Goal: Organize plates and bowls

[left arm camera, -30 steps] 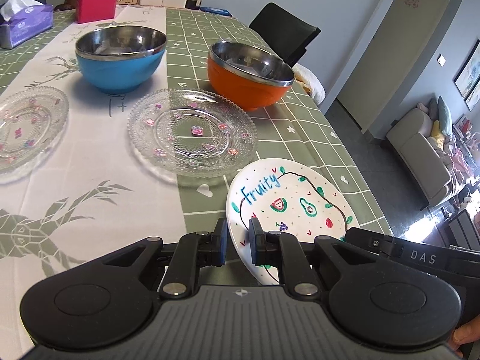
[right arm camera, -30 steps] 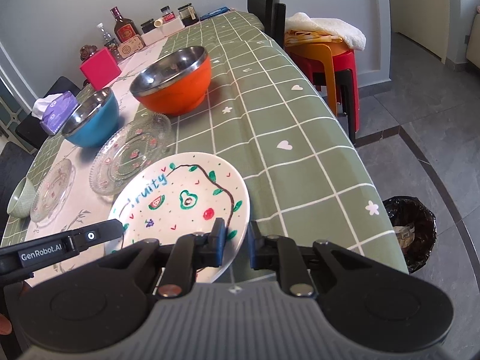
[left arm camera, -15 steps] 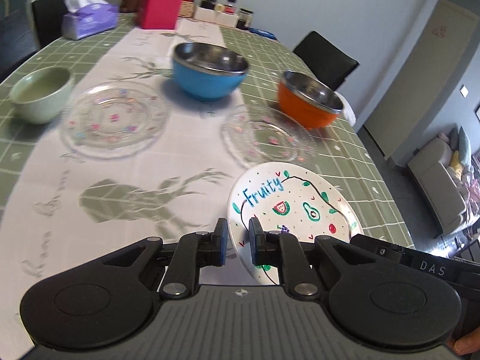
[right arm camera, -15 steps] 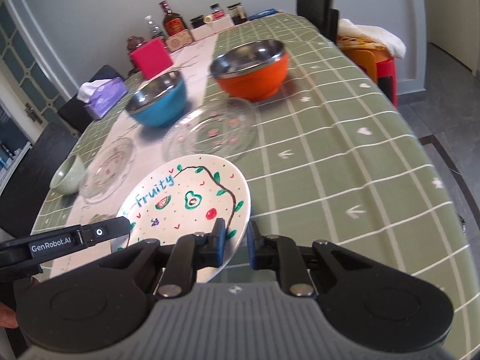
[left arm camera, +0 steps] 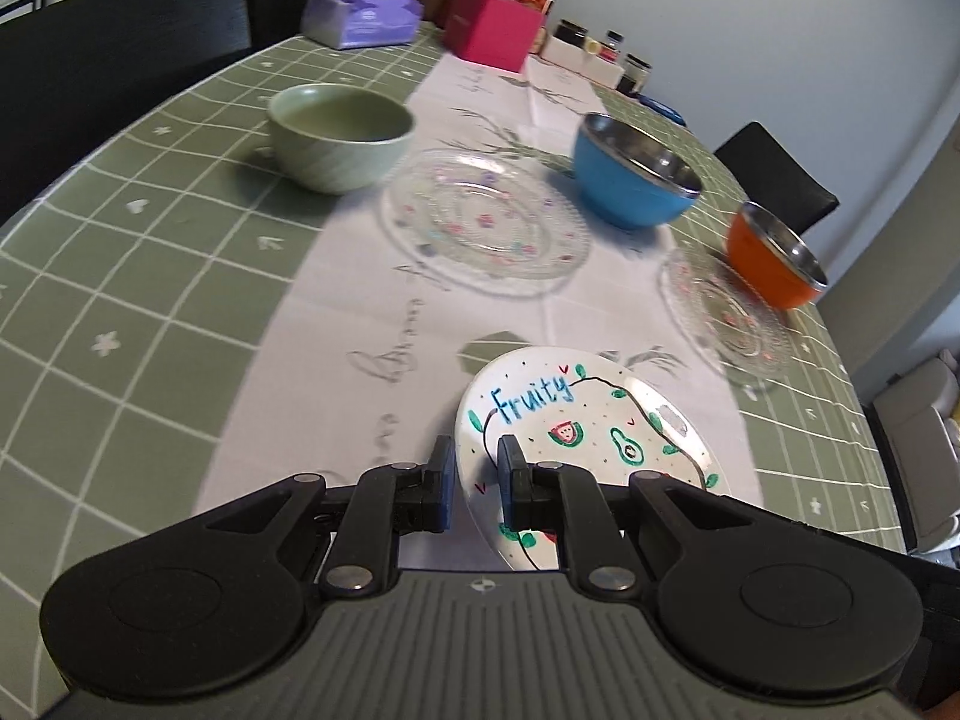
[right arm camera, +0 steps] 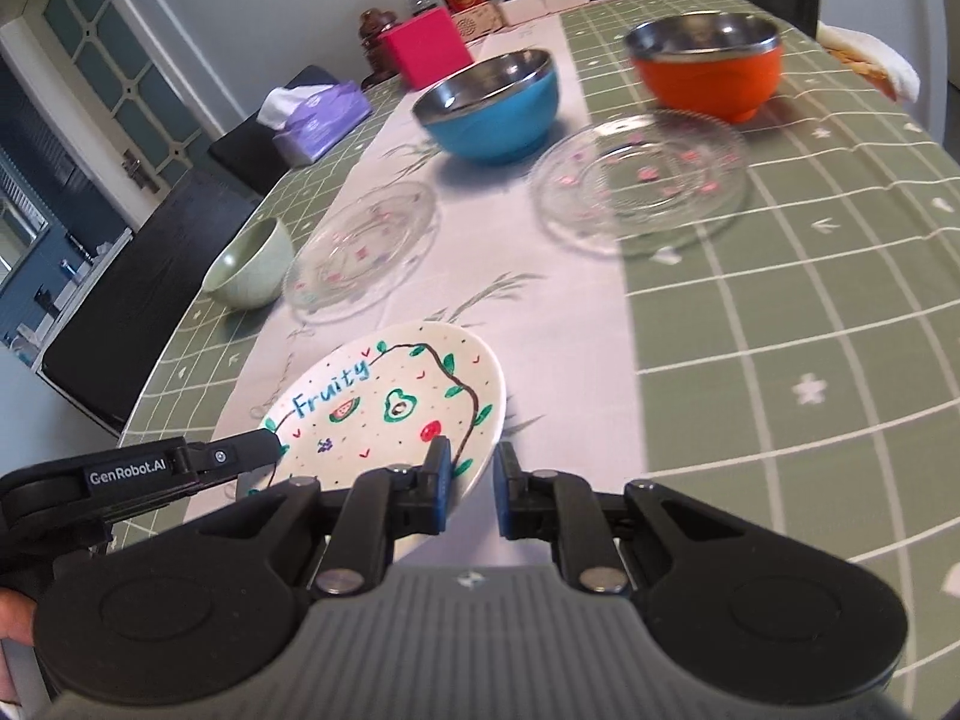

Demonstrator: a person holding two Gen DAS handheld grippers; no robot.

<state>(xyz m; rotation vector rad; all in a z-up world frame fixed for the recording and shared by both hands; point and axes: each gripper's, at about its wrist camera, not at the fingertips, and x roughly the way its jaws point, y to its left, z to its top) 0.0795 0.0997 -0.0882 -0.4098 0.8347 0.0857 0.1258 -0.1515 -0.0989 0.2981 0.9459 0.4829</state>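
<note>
While both grippers are clamped on opposite edges of the Fruity plate [left arm camera: 591, 432], the job is to carry it level and set it down on a glass plate — that is my reading of the step. The left gripper [left arm camera: 471, 483] has its jaws narrow on the plate's near-left rim, and the right gripper [right arm camera: 468, 483] pinches the near-right rim likewise. The plate looks lifted off the table runner [left arm camera: 372, 324], tilted a little, though how high I cannot tell.

Taking the Fruity plate as the landmark: the nearer glass plate [left arm camera: 486, 222] lies beyond it, slightly left; the green ceramic bowl [left arm camera: 339, 138] sits further off to the left; the blue bowl [left arm camera: 636, 171] stands beyond and right; the second glass plate [left arm camera: 726, 315] and the orange bowl [left arm camera: 774, 261] are off to the right.

To do it well, move both hands together so the rim is not twisted. Centre it over the glass plate before lowering. Glass on ceramic chips easily — lower gently, and open the jaws only once it rests.
</note>
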